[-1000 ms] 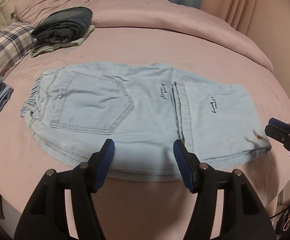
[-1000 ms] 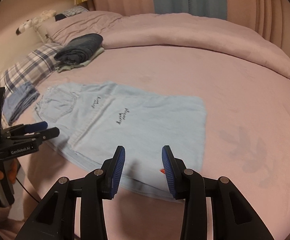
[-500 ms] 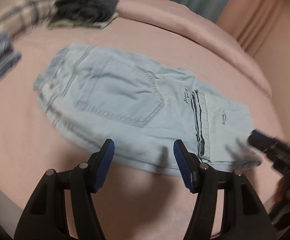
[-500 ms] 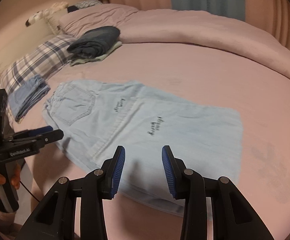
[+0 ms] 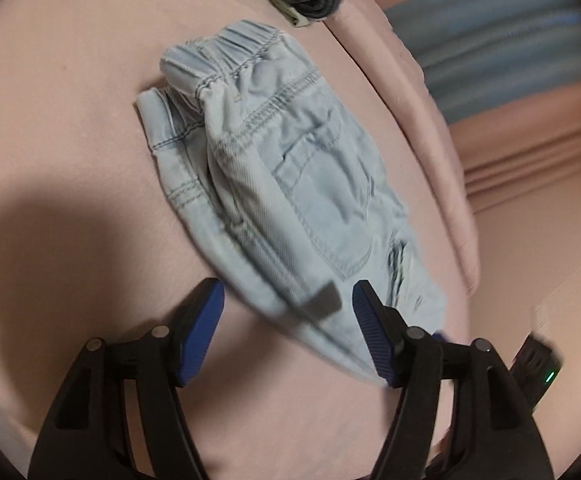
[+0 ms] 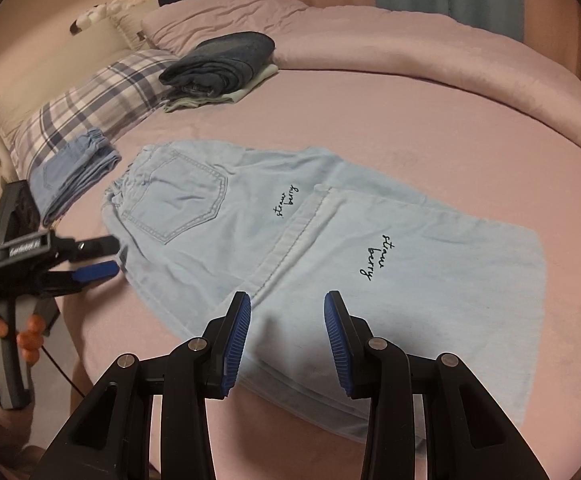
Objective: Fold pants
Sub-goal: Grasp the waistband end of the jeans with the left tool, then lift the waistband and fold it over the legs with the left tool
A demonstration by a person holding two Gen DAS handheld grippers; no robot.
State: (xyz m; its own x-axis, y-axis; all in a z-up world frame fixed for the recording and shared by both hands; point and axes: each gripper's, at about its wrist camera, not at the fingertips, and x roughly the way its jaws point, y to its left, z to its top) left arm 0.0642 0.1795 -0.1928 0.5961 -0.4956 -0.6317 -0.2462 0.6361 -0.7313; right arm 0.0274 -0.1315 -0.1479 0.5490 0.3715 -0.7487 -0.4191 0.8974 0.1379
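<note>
Clothes stack (image 6: 218,68) beyond pants (image 6: 330,248)

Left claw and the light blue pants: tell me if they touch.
Cannot tell. The right wrist view shows the left claw open at the pants' waistband edge, with no clear gap or contact.

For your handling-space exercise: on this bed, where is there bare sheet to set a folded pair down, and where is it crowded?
Free: the wide pink sheet between the light blue pants and the rolled duvet. Crowded: the left, where the plaid pillow, folded blue shorts, the dark folded stack and the left gripper cluster by the waistband.
</note>
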